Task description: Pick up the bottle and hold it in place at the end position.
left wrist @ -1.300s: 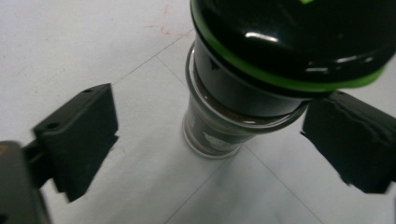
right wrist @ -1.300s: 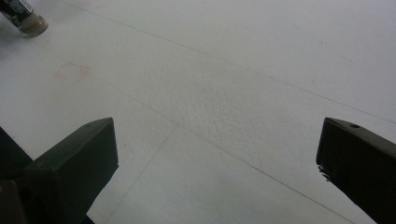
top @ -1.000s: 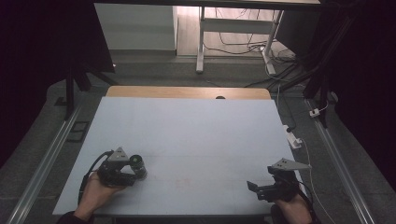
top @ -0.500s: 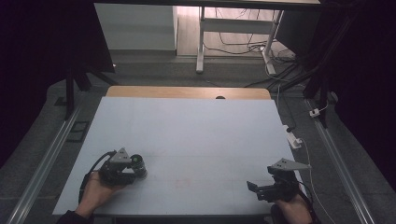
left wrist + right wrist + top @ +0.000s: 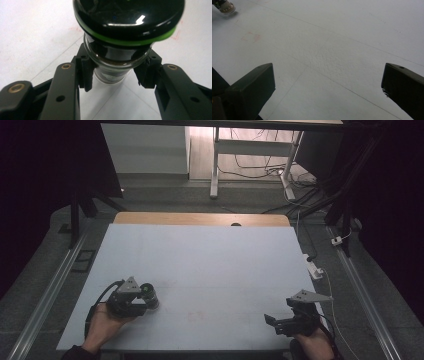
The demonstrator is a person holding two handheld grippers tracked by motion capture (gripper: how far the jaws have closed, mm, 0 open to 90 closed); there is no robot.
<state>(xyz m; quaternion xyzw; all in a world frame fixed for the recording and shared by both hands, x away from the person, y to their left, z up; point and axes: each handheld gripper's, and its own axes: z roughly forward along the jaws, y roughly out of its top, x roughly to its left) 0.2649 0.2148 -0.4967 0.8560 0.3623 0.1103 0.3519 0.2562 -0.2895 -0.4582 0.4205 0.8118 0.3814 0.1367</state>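
Observation:
A small glass jar [image 5: 117,67] with a glossy black lid [image 5: 127,22] and a green band stands between the jaws of my left gripper [image 5: 116,75]. Both pads [image 5: 86,72] press on its glass body, so the gripper is shut on it. In the high view the jar [image 5: 149,294] sits at the near left of the white table [image 5: 210,265], in front of my left gripper [image 5: 145,301]. My right gripper [image 5: 272,321] rests at the near right with its jaws wide open. The right gripper [image 5: 328,72] has only bare table between its fingers [image 5: 254,82].
A wooden strip [image 5: 200,218] runs along the table's far edge. A white power strip [image 5: 314,269] and its cable lie off the right edge. Metal rails [image 5: 47,295] flank both sides. A faint reddish mark [image 5: 250,37] is on the sheet.
The left hand has shifted very slightly around the jar. The right hand and gripper have not moved.

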